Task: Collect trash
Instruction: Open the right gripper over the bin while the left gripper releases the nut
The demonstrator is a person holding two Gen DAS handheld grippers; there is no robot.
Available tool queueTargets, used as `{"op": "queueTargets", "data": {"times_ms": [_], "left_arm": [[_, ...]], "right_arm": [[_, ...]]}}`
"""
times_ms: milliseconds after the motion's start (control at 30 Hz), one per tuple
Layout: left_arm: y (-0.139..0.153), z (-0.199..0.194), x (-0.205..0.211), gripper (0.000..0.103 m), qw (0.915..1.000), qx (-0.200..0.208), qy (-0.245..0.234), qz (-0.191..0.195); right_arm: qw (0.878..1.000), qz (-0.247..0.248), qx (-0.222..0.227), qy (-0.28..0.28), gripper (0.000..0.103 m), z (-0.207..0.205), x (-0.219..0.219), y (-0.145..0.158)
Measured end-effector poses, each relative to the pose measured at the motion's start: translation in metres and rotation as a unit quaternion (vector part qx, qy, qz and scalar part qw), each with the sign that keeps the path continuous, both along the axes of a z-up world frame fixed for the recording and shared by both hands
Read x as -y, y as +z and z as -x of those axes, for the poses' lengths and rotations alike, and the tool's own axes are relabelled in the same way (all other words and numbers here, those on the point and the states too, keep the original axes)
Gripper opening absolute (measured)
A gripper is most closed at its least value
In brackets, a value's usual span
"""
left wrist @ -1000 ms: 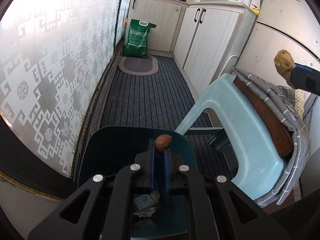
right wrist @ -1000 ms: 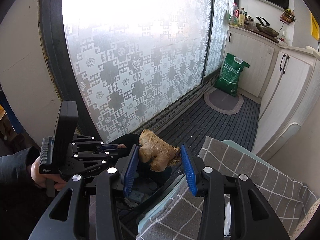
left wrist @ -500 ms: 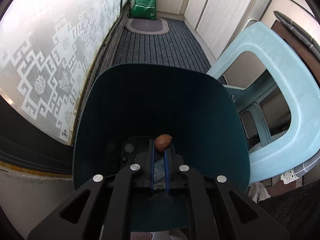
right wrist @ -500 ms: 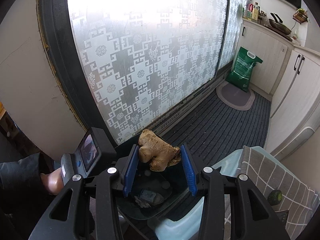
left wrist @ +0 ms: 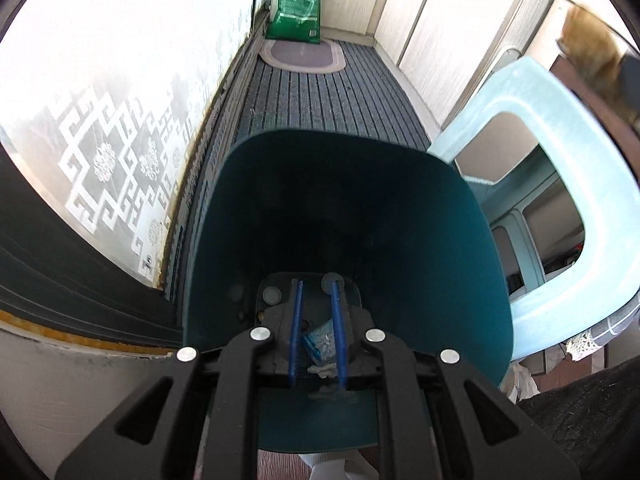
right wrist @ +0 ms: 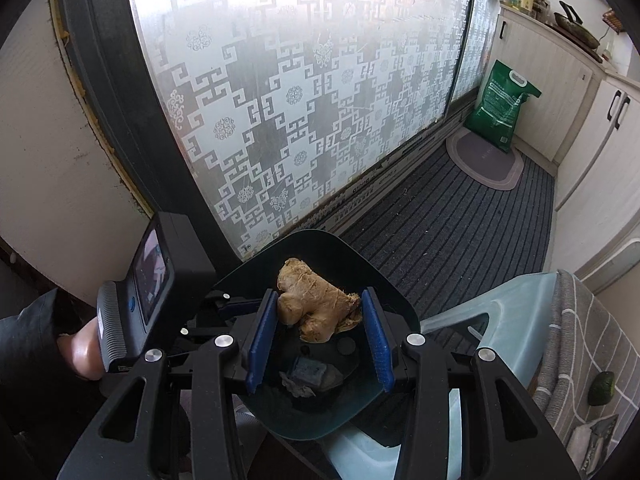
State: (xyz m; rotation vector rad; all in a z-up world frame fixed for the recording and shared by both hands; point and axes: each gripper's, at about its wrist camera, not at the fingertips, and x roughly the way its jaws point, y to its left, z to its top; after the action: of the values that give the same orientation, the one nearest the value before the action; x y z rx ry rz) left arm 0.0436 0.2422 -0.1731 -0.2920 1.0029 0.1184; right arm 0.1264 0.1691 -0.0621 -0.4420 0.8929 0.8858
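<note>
Between the two blue pads of the right gripper [right wrist: 319, 322] sits one knobbly, tan piece of ginger [right wrist: 314, 304], its skin rough and fibrous with a frayed stub at its 3 o'clock end; both pads press its sides, so the jaws are clamped on it. It hangs directly above the open mouth of one dark teal bin [right wrist: 384, 292]. On the bin floor, at 6 o'clock from the ginger, lies one crumpled grey-blue wrapper [right wrist: 310, 374].

Inside that same bin the left gripper [left wrist: 316, 308] points steeply down, its jaws just parting, a narrow gap between the blue pads and nothing between them. Through the gap shows one scrunched blue-and-white wrapper [left wrist: 320, 340] on the bottom. From the right wrist camera this tool appears at 9 o'clock of the bin, held by a hand [right wrist: 78, 354] in a dark sleeve.

At 3 o'clock of the bin stands one pale blue plastic stool [left wrist: 560, 216], draped with a grey checked cloth [right wrist: 588, 344] that carries one dark green fruit [right wrist: 600, 388]. Striped grey carpet [right wrist: 448, 232] runs toward 1 o'clock, ending at one oval mat [right wrist: 484, 162] and one green sack [right wrist: 502, 110]. A patterned frosted glass door [right wrist: 288, 92] fills 12 o'clock.
</note>
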Motion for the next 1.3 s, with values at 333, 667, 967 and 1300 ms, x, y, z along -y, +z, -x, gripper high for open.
{"op": "queueTargets", "data": {"times_ms": [333,667,967,1300], "left_arm": [[0.054,0.019,-0.013,0.015,0.9938,0.106,0.034,-0.004],[0.099,0.030,-0.008,0.013,0.9832,0.180,0.029,-0.004],[0.128,0.038,0.002,0.013,0.9724,0.233,0.011,-0.007],[0.148,0.052,0.003,0.017,0.9563,0.292,0.007,0.018]], "right_arm": [[0.999,0.037,-0.031,0.001,0.043,-0.004,-0.018,-0.045],[0.995,0.066,-0.080,-0.011,0.043,-0.008,-0.017,-0.096],[0.986,0.117,-0.120,-0.006,0.043,0.002,-0.029,-0.145],[0.981,0.120,-0.150,-0.028,0.054,0.000,-0.029,-0.162]]}}
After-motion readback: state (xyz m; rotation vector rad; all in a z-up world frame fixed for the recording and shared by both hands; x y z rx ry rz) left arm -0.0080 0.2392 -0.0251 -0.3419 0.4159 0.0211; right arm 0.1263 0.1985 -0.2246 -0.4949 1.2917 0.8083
